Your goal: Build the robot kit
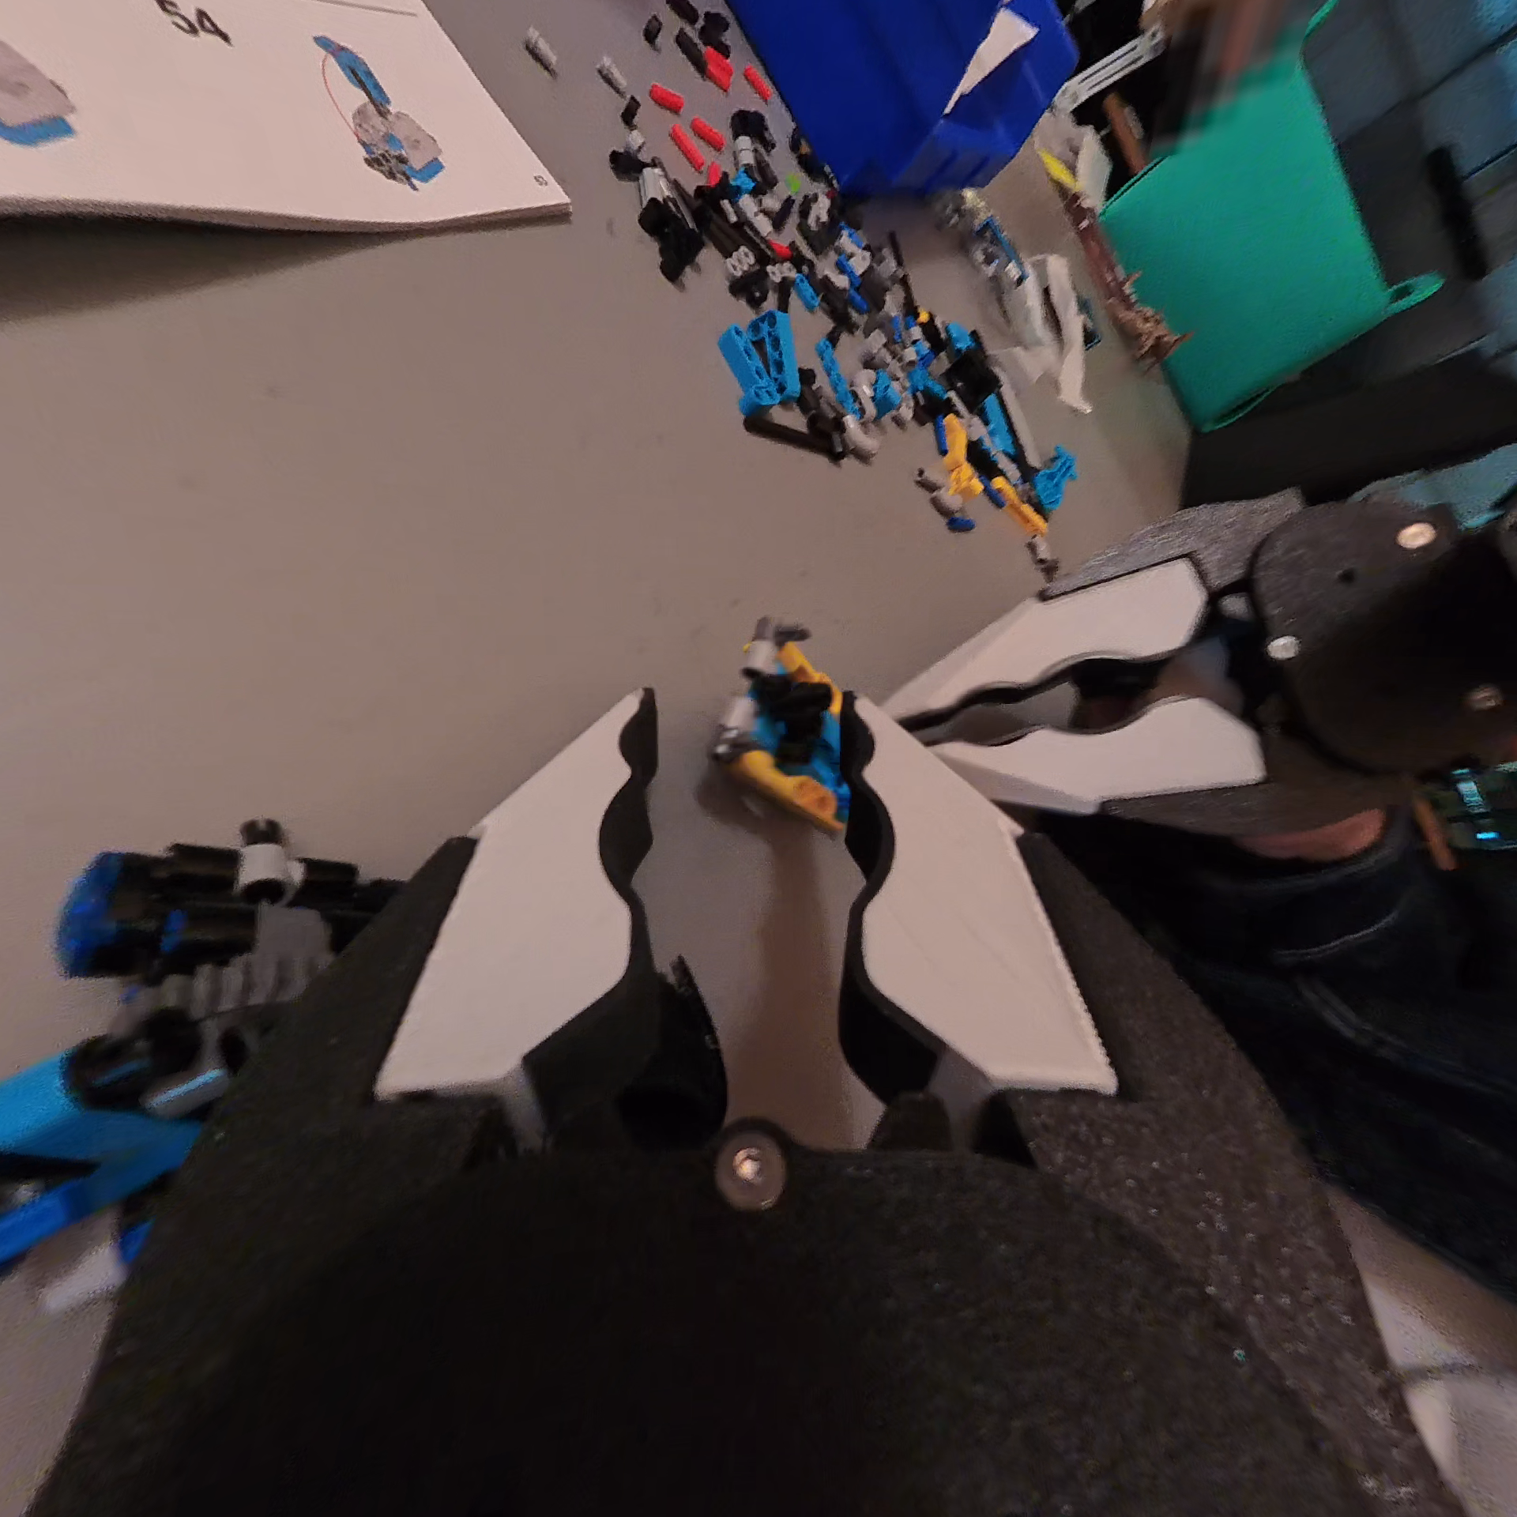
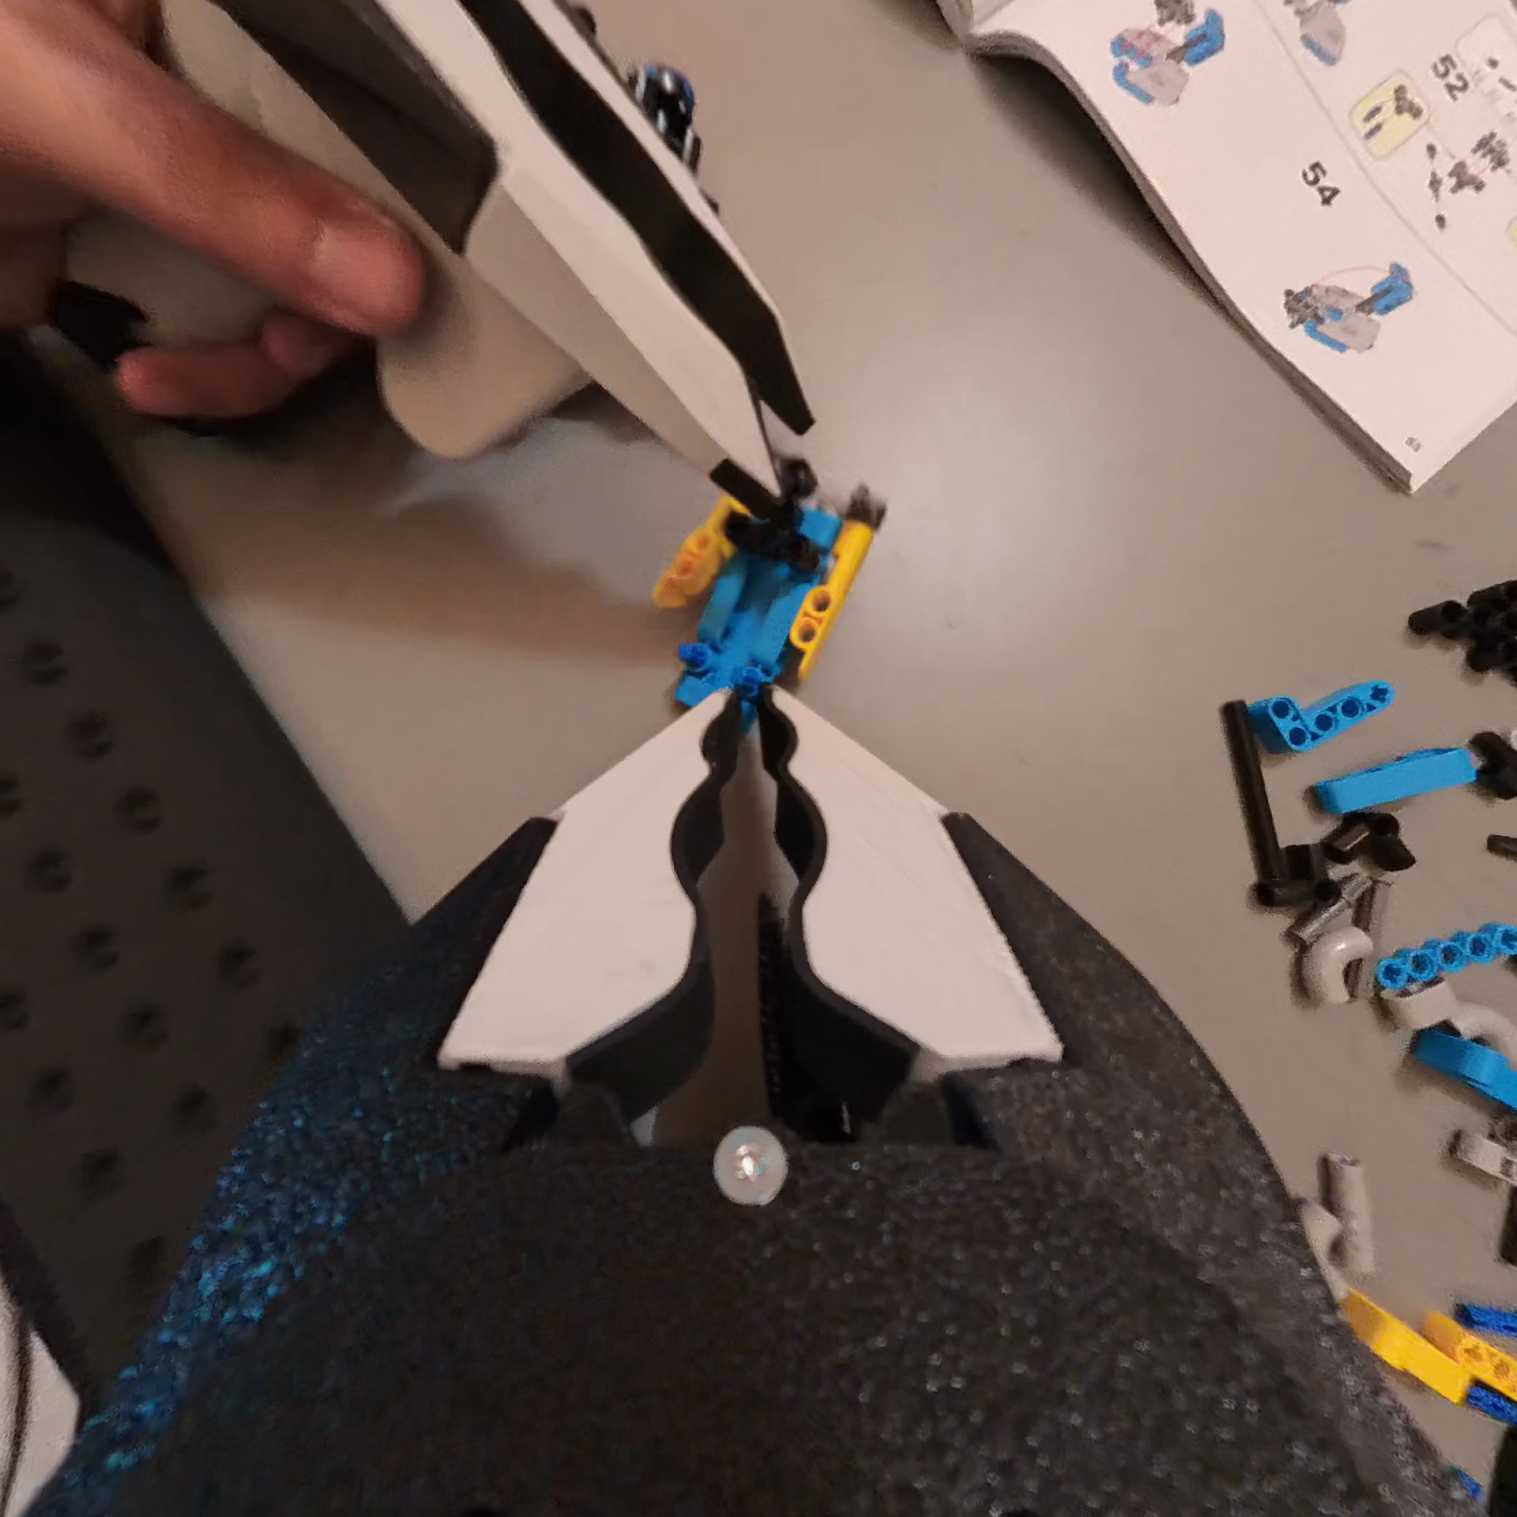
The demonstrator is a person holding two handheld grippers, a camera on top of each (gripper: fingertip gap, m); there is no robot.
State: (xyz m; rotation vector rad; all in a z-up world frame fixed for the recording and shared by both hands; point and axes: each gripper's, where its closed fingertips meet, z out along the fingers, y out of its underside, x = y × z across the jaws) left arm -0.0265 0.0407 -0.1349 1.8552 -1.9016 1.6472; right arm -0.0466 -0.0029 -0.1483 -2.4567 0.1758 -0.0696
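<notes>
A small assembly of yellow, blue and black building parts (image 1: 784,731) lies on the grey table (image 1: 369,533). My left gripper (image 1: 749,706) is open, with the assembly between its tips and against the right-hand finger. In the right wrist view the assembly (image 2: 763,591) sits just ahead of my right gripper (image 2: 745,698), whose tips are closed on a blue peg at its near end. The left gripper (image 2: 770,456) reaches in from the upper left and touches the black parts at the assembly's far end. The right gripper (image 1: 919,729) also shows at the right of the left wrist view.
An open instruction booklet (image 1: 246,123) (image 2: 1313,205) lies at the back. Loose parts (image 1: 862,328) (image 2: 1354,862) are scattered beside a blue bin (image 1: 886,82) and a green box (image 1: 1248,246). A larger blue-black model (image 1: 164,944) sits left. A hand (image 2: 205,205) holds the left gripper. Some 5 cm of space lies between my two pairs of fingers.
</notes>
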